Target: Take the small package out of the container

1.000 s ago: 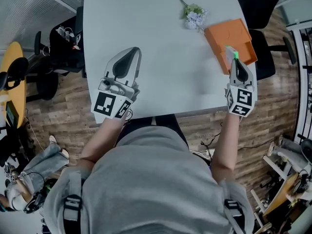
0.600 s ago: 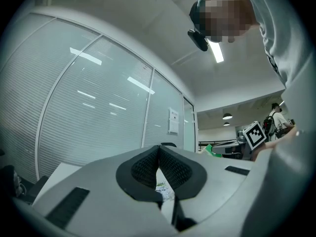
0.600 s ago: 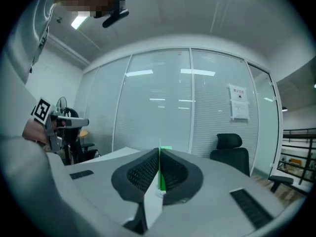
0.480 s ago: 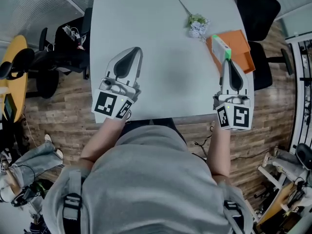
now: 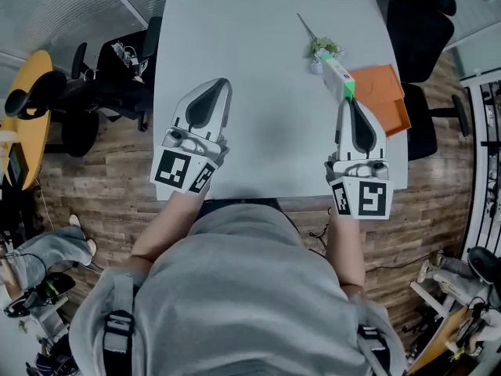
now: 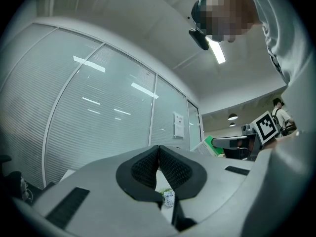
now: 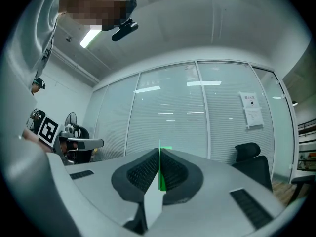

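My right gripper (image 5: 347,102) is shut on the small white and green package (image 5: 337,77), which sticks out past its tips above the table, left of the orange container (image 5: 383,100). The package is out of the container and touches nothing else. In the right gripper view the package (image 7: 159,184) shows edge-on, pinched between the pads of the right gripper (image 7: 159,154). My left gripper (image 5: 221,84) hovers over the table's near left part, shut with nothing in it. The left gripper view shows its jaws (image 6: 158,148) closed, with the package (image 6: 211,144) at the right.
A small sprig of artificial flowers (image 5: 322,48) lies just beyond the package. The white table (image 5: 258,61) ends close in front of the person. Black office chairs (image 5: 419,22) stand to the right and a dark chair (image 5: 117,69) to the left; the floor is wood.
The right gripper has carried the package up out of the orange container and leftward over the table. The left gripper has stayed about where it was.
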The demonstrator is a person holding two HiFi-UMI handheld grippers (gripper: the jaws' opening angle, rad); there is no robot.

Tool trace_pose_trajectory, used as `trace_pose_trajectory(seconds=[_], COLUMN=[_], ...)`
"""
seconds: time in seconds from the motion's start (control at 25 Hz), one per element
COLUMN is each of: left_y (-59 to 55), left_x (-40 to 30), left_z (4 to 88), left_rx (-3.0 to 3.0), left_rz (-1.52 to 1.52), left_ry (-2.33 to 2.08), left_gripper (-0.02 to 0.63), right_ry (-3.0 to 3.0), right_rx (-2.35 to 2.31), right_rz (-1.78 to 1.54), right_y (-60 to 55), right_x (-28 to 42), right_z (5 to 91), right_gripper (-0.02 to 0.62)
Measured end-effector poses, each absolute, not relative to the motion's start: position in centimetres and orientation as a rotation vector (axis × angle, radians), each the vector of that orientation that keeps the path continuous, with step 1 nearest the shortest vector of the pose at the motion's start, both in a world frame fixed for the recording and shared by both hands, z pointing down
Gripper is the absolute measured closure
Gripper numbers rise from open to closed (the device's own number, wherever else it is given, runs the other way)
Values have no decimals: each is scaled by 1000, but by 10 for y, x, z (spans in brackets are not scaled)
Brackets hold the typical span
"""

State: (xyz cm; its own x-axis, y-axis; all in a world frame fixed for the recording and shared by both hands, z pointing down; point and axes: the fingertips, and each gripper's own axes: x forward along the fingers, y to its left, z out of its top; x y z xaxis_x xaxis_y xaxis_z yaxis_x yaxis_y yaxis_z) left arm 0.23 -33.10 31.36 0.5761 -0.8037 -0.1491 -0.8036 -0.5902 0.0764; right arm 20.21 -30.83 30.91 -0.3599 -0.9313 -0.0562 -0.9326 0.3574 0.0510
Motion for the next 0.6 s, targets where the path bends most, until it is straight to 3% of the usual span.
trace_pose_trajectory(seconds=[0.6], left_y=[-330], left_x=[-3], left_z=[310], left_rx=[2773], left_rz=[-276], left_ry=[-1430], left_gripper=[586], right_ry=[2528], right_rx=[-1784], right_rz=[153], right_y=[-310], right_x=[186], right_z=[296], right_gripper=[545])
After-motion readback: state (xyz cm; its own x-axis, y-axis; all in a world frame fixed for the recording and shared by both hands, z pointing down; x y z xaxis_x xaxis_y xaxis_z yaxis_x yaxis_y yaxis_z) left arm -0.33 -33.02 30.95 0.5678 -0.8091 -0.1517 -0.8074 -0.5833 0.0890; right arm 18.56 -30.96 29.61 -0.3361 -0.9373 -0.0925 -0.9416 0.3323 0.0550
